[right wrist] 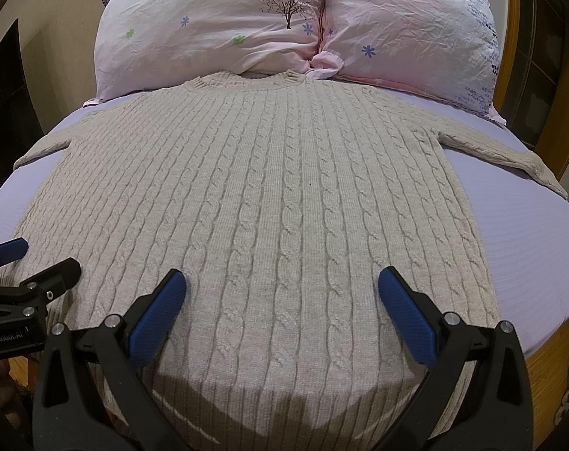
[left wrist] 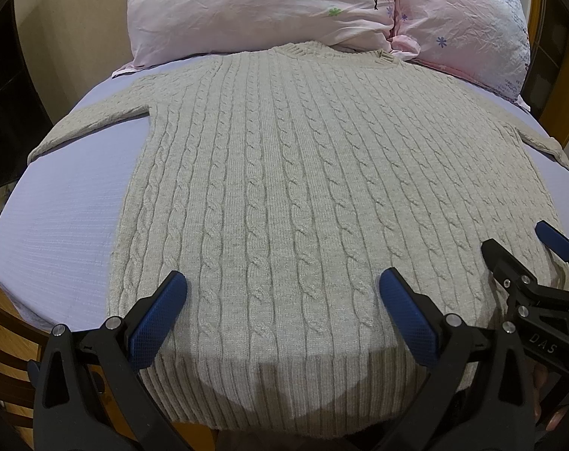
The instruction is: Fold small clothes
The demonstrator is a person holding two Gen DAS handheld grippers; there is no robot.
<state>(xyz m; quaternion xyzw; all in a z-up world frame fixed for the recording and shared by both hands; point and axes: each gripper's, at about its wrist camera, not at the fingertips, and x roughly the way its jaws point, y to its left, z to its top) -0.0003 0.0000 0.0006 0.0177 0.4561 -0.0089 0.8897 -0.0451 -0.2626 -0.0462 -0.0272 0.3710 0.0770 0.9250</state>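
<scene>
Left gripper [left wrist: 282, 314]: jaws spread wide, blue pads [left wrist: 158, 323] clear of any fabric, poised over the lower hem area of the sweater [left wrist: 284, 173], left of the garment's centre. Right gripper [right wrist: 282, 314]: jaws likewise spread wide, nothing clamped, poised over the same hem area, further to the right. Both positioned side by side and near each other; right gripper also visible at the right edge of the left wrist view [left wrist: 547, 259], left gripper at the left edge of the right wrist view [right wrist: 25, 263]. Contact between pads and knit: cannot tell. Sweater: beige cable knit, spread flat, unfolded, on the lavender bed sheet [left wrist: 66, 210]. Collar [right wrist: 246, 77] at the far end, touching the pink pillows [right wrist: 216, 30]; ribbed hem [left wrist: 284, 387] at the near end, draped slightly over the mattress edge. Both sleeves extended outward: left sleeve [left wrist: 92, 122] toward the left edge of the bed, right sleeve [right wrist: 509, 158] toward the right edge. Two floral-print pillows side by side at the head of the bed. Wooden bed frame [right wrist: 547, 353] visible along the near and right sides.
</scene>
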